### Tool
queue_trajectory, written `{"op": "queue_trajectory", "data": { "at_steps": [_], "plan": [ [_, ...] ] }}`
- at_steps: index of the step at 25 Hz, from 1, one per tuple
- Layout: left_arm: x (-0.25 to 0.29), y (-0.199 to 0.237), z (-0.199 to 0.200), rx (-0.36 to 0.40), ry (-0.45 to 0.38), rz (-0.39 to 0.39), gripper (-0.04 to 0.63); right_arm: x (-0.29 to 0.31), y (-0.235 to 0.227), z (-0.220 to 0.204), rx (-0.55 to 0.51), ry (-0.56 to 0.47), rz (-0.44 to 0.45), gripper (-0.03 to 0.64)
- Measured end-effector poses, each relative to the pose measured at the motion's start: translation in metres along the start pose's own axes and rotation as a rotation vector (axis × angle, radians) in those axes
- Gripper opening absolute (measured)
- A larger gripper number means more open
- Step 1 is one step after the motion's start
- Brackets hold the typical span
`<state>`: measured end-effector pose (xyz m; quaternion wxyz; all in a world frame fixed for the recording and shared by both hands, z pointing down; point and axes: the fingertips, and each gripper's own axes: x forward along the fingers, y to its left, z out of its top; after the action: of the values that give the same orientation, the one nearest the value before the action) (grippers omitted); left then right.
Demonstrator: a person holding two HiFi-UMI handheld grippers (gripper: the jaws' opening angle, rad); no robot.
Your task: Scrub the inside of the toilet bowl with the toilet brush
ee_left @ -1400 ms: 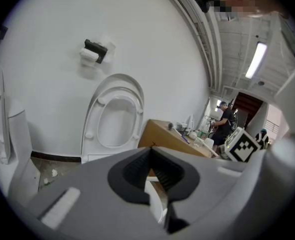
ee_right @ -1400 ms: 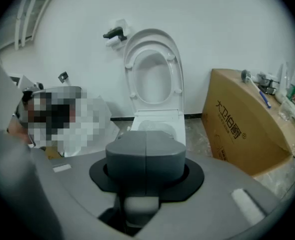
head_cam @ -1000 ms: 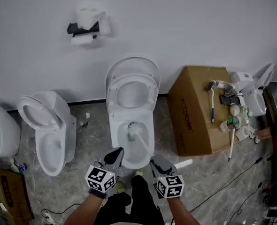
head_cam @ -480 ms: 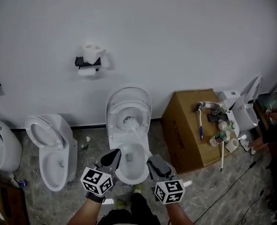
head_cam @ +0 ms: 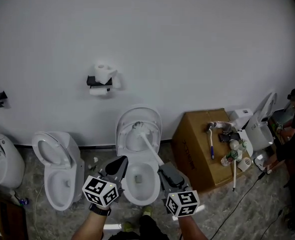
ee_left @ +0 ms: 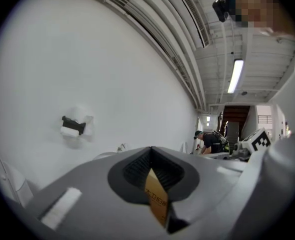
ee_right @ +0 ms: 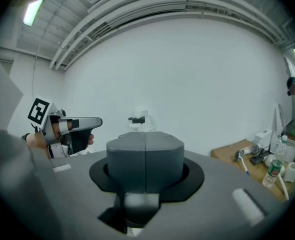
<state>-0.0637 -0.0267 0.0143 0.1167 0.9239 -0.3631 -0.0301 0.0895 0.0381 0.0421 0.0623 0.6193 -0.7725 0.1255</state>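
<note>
Grey marbled floor [head_cam: 42, 219]. Bore three white toilets in a row against the wall: far-left toilet [head_cam: 5, 164], left toilet [head_cam: 62, 184], middle toilet [head_cam: 147, 191]. Bore a cardboard box [head_cam: 197, 144] just right of the middle toilet, with a black cable [head_cam: 247, 194] trailing past it.

cardboard box [head_cam: 200, 146]: floor, right | roll holder [head_cam: 100, 80]: on wall | spare toilet [head_cam: 66, 183]: left, lid up

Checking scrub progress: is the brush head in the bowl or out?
Out: the brush head shows in front of the upright seat, above the bowl.
</note>
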Motion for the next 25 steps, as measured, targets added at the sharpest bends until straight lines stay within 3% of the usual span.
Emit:
{"op": "queue_trajectory", "data": {
  "at_steps": [13, 25],
  "plan": [
    [-0.01, -0.018, 0.08, 0.018, -0.094, -0.029, 0.006, -0.018, 0.009, 0.092, -0.033, -0.16, -0.003, 0.165],
    [-0.01, -0.026, 0.102, 0.042, -0.113, -0.033, 0.006, -0.021, 0.014, 0.118, -0.054, -0.203, 0.004, 0.166]
  ]
}}
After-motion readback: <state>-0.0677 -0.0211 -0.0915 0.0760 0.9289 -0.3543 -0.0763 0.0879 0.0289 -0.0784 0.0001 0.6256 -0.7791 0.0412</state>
